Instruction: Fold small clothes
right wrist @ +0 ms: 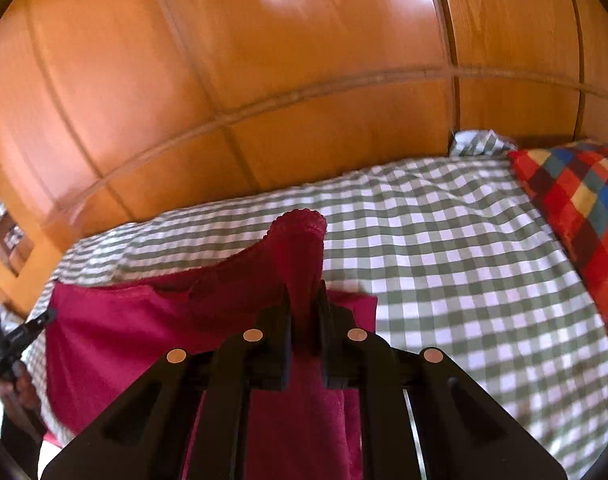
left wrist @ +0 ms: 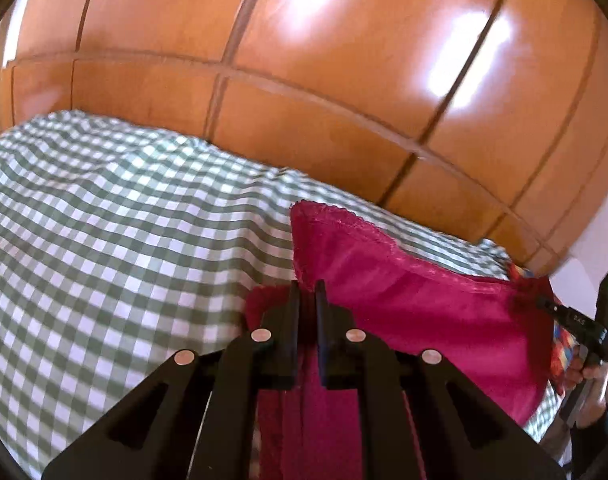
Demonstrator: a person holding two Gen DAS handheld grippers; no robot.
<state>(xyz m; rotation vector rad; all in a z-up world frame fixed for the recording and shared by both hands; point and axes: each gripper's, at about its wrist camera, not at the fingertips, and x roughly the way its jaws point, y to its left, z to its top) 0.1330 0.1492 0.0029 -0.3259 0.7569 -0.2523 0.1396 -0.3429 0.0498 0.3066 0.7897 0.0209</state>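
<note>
A magenta garment (left wrist: 424, 312) with a scalloped lace edge hangs stretched between my two grippers above a bed with a green-and-white checked sheet (left wrist: 104, 240). My left gripper (left wrist: 307, 292) is shut on one corner of the cloth, which runs down between its fingers. In the right wrist view the same magenta garment (right wrist: 116, 340) spreads to the left, and my right gripper (right wrist: 304, 292) is shut on its other corner, a flap of cloth poking up past the tips. Each view shows the other gripper at its edge: the right one (left wrist: 576, 320) and the left one (right wrist: 28, 328).
A glossy orange wooden wardrobe (left wrist: 344, 80) with panelled doors stands close behind the bed. A multicoloured checked pillow (right wrist: 576, 208) lies at the bed's right end. A hand (left wrist: 592, 380) holds the other tool at the right edge.
</note>
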